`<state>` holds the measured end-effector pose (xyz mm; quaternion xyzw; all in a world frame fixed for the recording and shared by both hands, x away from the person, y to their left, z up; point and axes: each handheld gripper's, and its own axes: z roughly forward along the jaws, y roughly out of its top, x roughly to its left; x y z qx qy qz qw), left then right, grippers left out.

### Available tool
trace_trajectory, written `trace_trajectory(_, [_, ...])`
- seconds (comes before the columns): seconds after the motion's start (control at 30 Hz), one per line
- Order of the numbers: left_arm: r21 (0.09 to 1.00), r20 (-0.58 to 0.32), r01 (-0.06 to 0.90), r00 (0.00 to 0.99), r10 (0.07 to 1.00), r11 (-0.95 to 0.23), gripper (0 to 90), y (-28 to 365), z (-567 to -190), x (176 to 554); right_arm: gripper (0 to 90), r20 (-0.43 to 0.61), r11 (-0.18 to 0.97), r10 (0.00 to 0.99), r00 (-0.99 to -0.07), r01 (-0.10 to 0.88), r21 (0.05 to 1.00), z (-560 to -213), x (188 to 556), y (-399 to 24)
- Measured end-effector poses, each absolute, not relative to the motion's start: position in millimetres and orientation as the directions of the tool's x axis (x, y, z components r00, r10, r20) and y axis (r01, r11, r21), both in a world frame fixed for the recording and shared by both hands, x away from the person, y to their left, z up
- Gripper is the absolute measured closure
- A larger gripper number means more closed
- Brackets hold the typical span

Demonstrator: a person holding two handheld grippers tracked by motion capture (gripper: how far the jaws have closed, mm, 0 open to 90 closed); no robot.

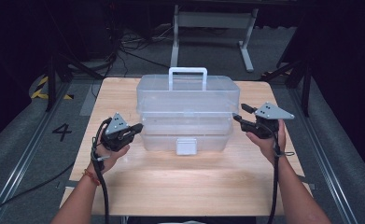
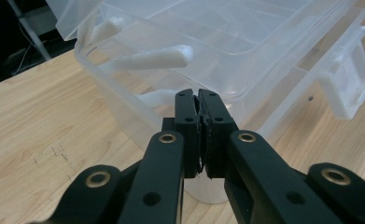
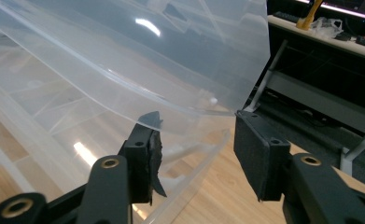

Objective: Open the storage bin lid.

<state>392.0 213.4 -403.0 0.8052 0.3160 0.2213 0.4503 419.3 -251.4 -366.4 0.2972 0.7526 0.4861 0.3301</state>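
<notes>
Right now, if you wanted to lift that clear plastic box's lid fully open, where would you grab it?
Probably the lid's right end, from the box's right side. It is already raised, so its thin edge juts free between the right gripper's open jaws, which could pinch it.

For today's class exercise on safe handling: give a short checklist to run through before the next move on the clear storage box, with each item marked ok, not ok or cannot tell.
1. Clear box stands on the table, away from the edges: ok.
2. Lid raised off the rim: ok.
3. Left claw shut at the box's left wall, nothing between its jaws: ok.
4. Right claw spans the lid's edge; firm hold: cannot tell.
5. Front latch released: cannot tell.
6. White handle upright, free: ok.
</notes>
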Motion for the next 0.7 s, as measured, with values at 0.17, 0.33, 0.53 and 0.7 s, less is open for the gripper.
trace_trajectory(0.17, [0.868,0.069,0.308,0.702,0.708,-0.39,87.2,214.5,-403.3,393.1,53.6,-0.211,0.337,0.78,-0.59,0.112,0.935,-358.9,424.0,-250.1])
trace_trajectory(0.33, [0.87,0.061,0.31,0.705,0.707,-0.384,87.0,215.0,-403.8,393.5,57.6,-0.222,0.337,0.786,-0.577,0.099,0.936,-354.0,428.7,-245.5])
trace_trajectory(0.53, [0.871,0.06,0.309,0.703,0.708,-0.381,88.0,215.8,-403.7,394.8,65.9,-0.223,0.331,0.789,-0.572,0.09,0.94,-347.2,434.9,-240.8])
trace_trajectory(0.7, [0.873,0.054,0.31,0.706,0.706,-0.377,87.9,217.1,-403.9,395.8,66.9,-0.244,0.34,0.798,-0.552,0.077,0.937,-341.0,439.2,-238.6])
